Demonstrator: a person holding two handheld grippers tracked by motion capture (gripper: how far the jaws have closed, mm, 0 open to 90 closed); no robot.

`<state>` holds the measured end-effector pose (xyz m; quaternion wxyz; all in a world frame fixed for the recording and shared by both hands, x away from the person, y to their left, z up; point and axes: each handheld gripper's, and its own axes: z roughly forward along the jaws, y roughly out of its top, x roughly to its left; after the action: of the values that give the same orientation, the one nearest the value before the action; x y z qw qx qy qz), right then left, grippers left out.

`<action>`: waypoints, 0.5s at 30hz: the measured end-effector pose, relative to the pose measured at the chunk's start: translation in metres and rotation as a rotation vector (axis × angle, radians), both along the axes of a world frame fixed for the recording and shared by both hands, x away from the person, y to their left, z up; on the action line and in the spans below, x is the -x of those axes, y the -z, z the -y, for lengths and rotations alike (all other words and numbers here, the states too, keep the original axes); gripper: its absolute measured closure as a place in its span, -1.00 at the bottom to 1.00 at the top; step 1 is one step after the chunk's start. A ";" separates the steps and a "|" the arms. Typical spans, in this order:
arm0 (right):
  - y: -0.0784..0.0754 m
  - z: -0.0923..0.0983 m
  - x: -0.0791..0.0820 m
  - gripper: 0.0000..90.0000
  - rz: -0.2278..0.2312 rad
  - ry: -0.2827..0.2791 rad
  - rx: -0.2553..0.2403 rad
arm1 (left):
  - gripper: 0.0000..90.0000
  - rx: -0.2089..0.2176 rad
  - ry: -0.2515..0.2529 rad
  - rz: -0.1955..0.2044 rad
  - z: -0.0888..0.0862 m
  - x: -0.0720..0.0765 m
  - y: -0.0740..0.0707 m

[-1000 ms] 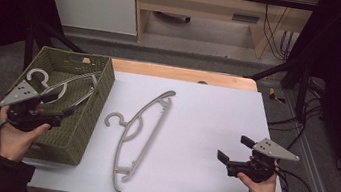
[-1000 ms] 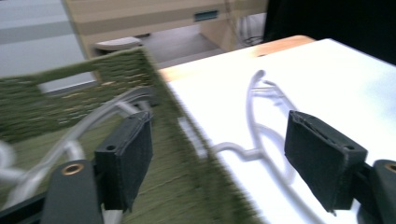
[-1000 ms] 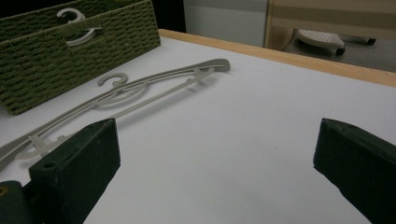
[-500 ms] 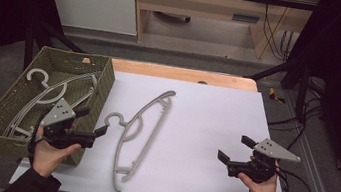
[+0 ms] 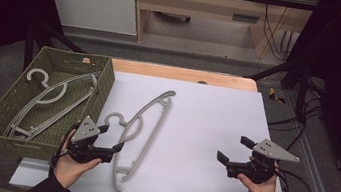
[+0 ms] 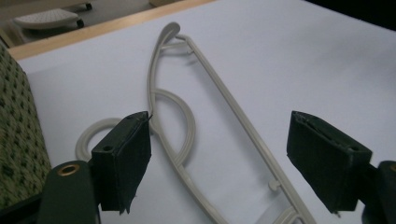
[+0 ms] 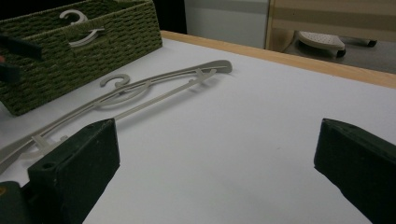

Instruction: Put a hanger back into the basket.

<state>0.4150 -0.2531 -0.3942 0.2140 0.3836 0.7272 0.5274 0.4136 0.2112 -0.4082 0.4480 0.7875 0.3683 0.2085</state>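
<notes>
A grey plastic hanger (image 5: 147, 123) lies slantwise on the white sheet (image 5: 206, 116), its hook toward the basket. My left gripper (image 5: 111, 138) is low at the hanger's near half, beside the hook. In the left gripper view the hanger (image 6: 224, 98) runs through the gap of my left gripper (image 6: 222, 126); the jaws have just been closing a little, but the pads stand apart from it, so it is open. My right gripper (image 5: 235, 149) rests open over bare sheet at the right. The right gripper view has my right gripper (image 7: 218, 135) with nothing between its jaws, the hanger (image 7: 154, 88) farther off.
A green woven basket (image 5: 4, 118) at the table's left edge holds more grey hangers (image 5: 52, 97); the same basket (image 7: 70, 51) shows from the right gripper. A wooden table edge (image 5: 186, 74) runs along the back. Cables (image 5: 296, 189) trail at the right.
My left gripper has moved from above the basket to the right and down onto the hanger on the sheet. The right gripper has stayed in place.
</notes>
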 end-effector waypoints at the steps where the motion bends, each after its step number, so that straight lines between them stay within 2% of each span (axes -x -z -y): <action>1: 0.000 0.000 0.000 -0.99 0.000 -0.001 0.000 | -0.45 -0.004 -0.003 -0.012 0.000 -0.001 0.004; 2: 0.000 0.000 0.000 -0.99 0.000 -0.001 0.000 | -0.45 -0.007 -0.005 -0.029 0.001 -0.002 0.009; 3: 0.000 -0.001 0.000 -0.99 -0.001 -0.001 -0.001 | -0.41 -0.027 -0.009 -0.049 0.001 -0.006 0.016; 4: 0.000 -0.001 0.000 -0.99 -0.001 -0.001 -0.001 | -0.38 -0.027 -0.009 -0.049 0.001 -0.006 0.016; 6: 0.001 -0.001 0.000 -0.99 -0.002 -0.003 0.001 | -0.34 -0.037 -0.018 -0.088 0.002 -0.010 0.025; 7: 0.001 -0.002 -0.001 -0.99 -0.004 -0.008 0.006 | -0.24 -0.039 -0.031 -0.118 0.003 -0.014 0.032; 8: 0.001 -0.002 -0.001 -0.99 -0.004 -0.008 0.006 | -0.20 -0.039 -0.031 -0.118 0.003 -0.014 0.032; 9: 0.002 -0.003 -0.001 -0.99 -0.008 -0.004 0.005 | -0.17 -0.056 -0.050 -0.149 0.004 -0.018 0.039; 13: 0.002 -0.004 -0.001 -0.99 -0.011 -0.005 0.006 | -0.02 -0.087 -0.068 -0.180 0.007 -0.023 0.047; 15: 0.002 -0.004 -0.001 -0.99 -0.012 -0.008 0.011 | 0.05 -0.087 -0.068 -0.206 0.010 -0.026 0.052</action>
<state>0.4162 -0.2496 -0.3966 0.2096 0.3826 0.7330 0.5220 0.4392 0.2014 -0.4607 0.3661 0.8105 0.4294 0.1574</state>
